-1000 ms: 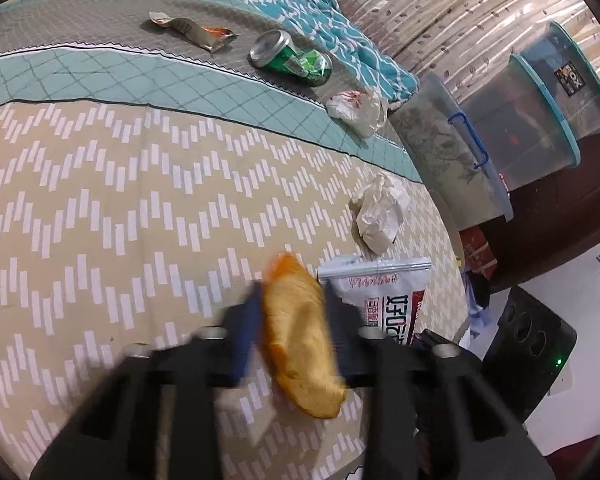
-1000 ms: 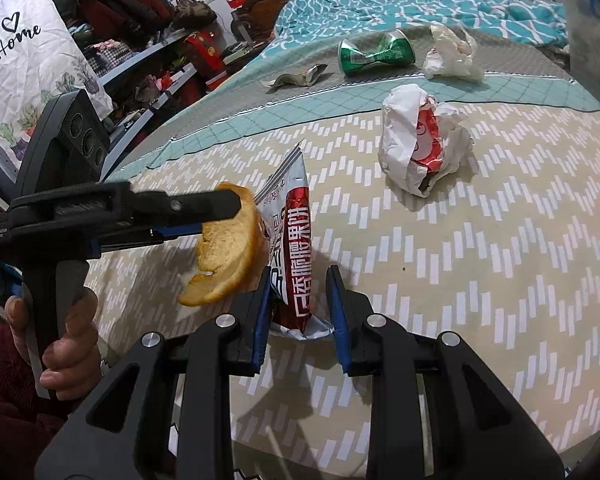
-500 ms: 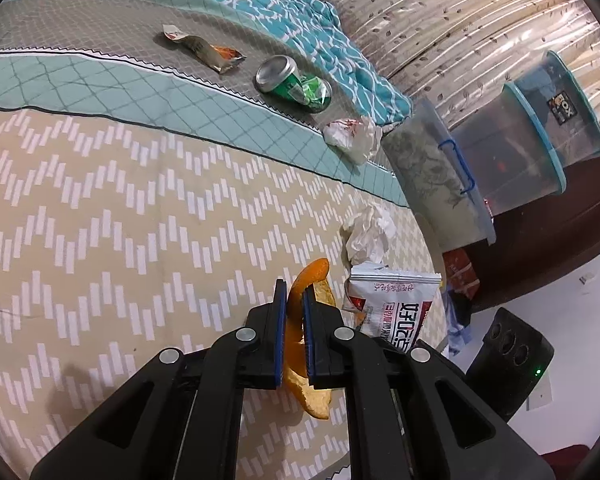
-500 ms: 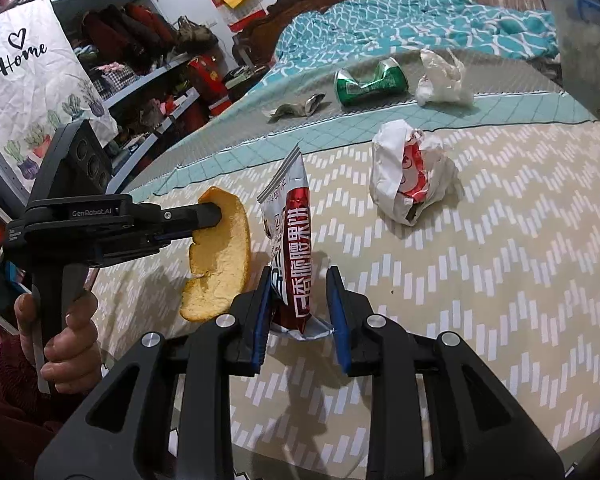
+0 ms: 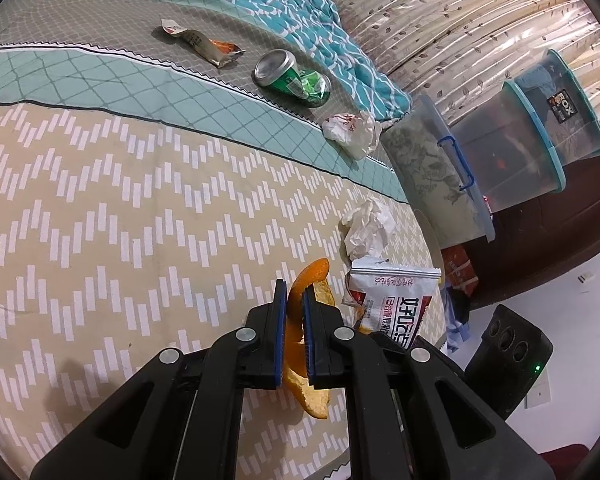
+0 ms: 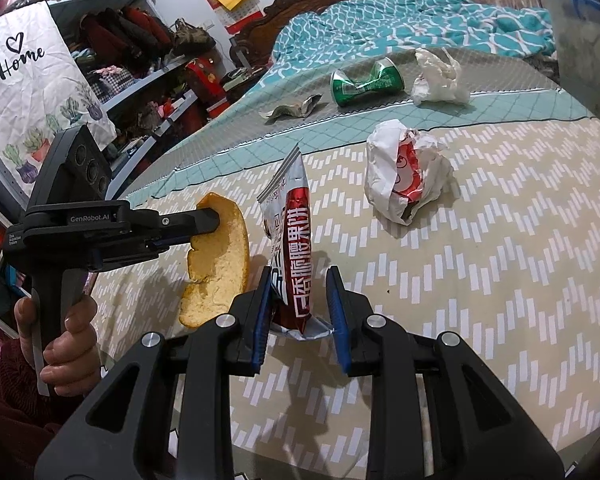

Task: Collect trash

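Observation:
My left gripper (image 5: 295,298) is shut on an orange peel (image 5: 314,392), held above the bed; the right wrist view shows it (image 6: 216,216) with the peel (image 6: 220,264) hanging from it. My right gripper (image 6: 300,300) holds a red and silver snack bag (image 6: 294,240) upright between its jaws, which stand somewhat apart; the bag also shows in the left wrist view (image 5: 388,304). On the bed lie a crumpled white and red wrapper (image 6: 408,176), a crushed green can (image 6: 366,82), a white tissue wad (image 6: 438,78) and a flat foil wrapper (image 6: 294,108).
The bed has a chevron cover (image 5: 120,208) and a teal blanket (image 5: 300,28) at the far end. Clear plastic storage boxes (image 5: 512,148) stand beside the bed's right edge. Cluttered shelves (image 6: 140,60) stand on the left.
My left gripper has closed tight on the orange peel and lifted it slightly. The right gripper keeps the snack bag, raised a little.

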A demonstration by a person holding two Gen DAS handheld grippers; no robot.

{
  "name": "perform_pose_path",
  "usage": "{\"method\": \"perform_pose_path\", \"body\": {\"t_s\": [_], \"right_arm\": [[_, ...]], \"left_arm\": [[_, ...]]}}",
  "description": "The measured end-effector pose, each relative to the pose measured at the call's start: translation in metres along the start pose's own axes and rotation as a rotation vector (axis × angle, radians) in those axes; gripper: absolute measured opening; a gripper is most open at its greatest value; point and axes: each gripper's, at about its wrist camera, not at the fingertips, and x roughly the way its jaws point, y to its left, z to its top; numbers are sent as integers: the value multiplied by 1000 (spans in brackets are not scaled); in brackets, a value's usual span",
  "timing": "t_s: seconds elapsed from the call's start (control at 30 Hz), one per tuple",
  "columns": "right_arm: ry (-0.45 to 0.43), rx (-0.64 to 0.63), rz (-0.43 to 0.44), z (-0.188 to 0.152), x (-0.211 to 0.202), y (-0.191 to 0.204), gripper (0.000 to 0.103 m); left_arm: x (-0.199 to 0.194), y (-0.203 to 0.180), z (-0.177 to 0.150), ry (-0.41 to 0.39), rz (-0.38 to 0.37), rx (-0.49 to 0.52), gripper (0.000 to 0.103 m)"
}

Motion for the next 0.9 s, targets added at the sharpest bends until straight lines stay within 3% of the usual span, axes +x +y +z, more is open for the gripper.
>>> {"method": "perform_pose_path", "body": {"t_s": [0.9], "right_arm": [[-1,0,-3,-2,0,0,29]], "left_arm": [[-2,1,-3,1,-3,-5,7]]}}
